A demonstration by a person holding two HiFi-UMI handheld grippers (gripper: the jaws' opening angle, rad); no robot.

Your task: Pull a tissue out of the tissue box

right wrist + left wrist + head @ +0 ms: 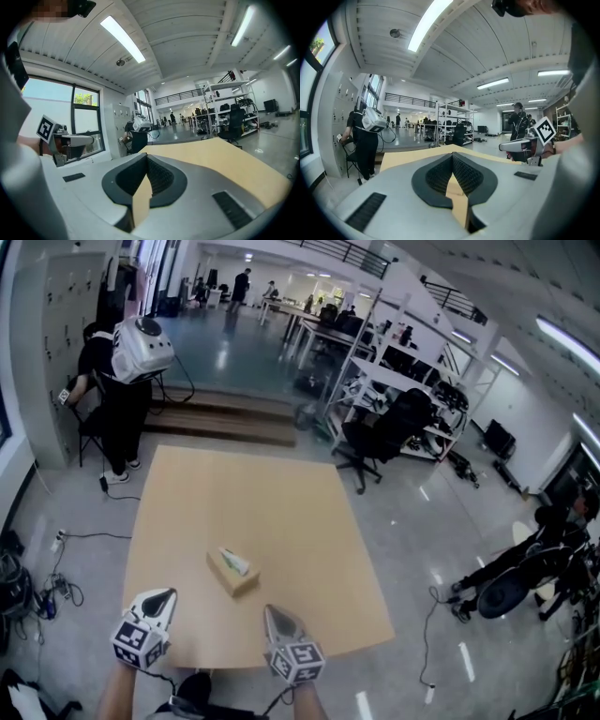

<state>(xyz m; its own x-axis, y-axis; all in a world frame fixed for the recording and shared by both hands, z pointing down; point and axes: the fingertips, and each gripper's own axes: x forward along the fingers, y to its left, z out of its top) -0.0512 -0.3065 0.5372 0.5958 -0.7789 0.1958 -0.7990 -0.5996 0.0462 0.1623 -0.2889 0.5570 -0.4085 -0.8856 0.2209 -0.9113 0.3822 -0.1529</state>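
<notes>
A tan tissue box (232,572) with a white tissue poking out of its top lies on the wooden table (291,512), near the front edge. My left gripper (170,594) hovers over the table's front left corner, left of and nearer than the box, with its jaws together and nothing in them. My right gripper (271,610) is just in front of the box, a little to its right, also shut and empty. The box is hidden in both gripper views. In the left gripper view my left gripper (452,156) points across the table; in the right gripper view so does my right gripper (146,156).
A person with a white backpack (127,381) stands beyond the table's far left corner. A black office chair (380,437) and shelving stand at the far right. Cables (56,587) trail on the floor at left. Dark gear (520,573) lies on the floor at right.
</notes>
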